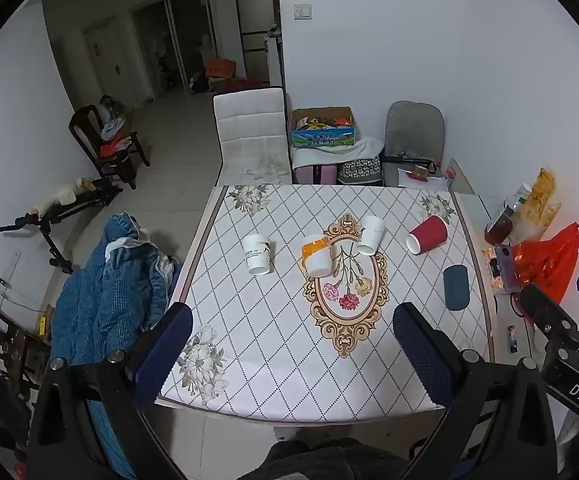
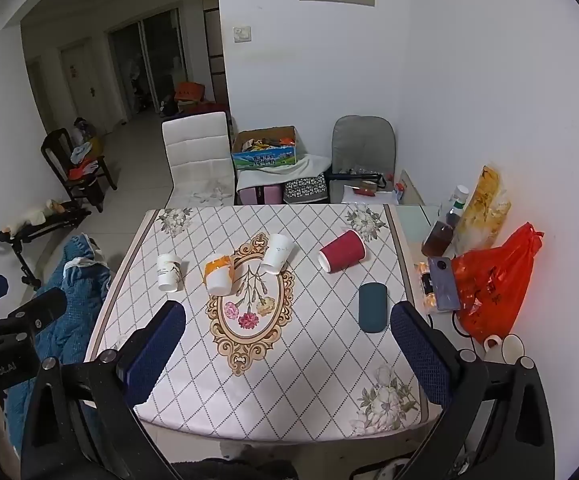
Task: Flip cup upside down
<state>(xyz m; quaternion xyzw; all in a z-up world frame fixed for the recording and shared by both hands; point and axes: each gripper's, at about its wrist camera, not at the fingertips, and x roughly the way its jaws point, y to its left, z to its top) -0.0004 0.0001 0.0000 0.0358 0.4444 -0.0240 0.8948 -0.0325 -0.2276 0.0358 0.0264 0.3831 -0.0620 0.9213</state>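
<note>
left gripper (image 1: 291,350): jaws spread, holding nothing, low in frame | right gripper (image 2: 287,346): jaws spread, holding nothing | four cups mid-frame on worktop (image 1: 273,384), seemingly all on their sides: red cup (image 2: 342,255) rightmost, white cup (image 2: 276,253), orange-banded cup (image 2: 219,274), printed cup (image 2: 168,273) leftmost | dark case (image 2: 372,307) lower right of red cup

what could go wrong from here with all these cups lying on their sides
The red cup lies on its side near the table's right edge; a nudge might roll it off. The orange-banded cup and the white cup lie close together, so open fingers closing on one may knock the other.
</note>
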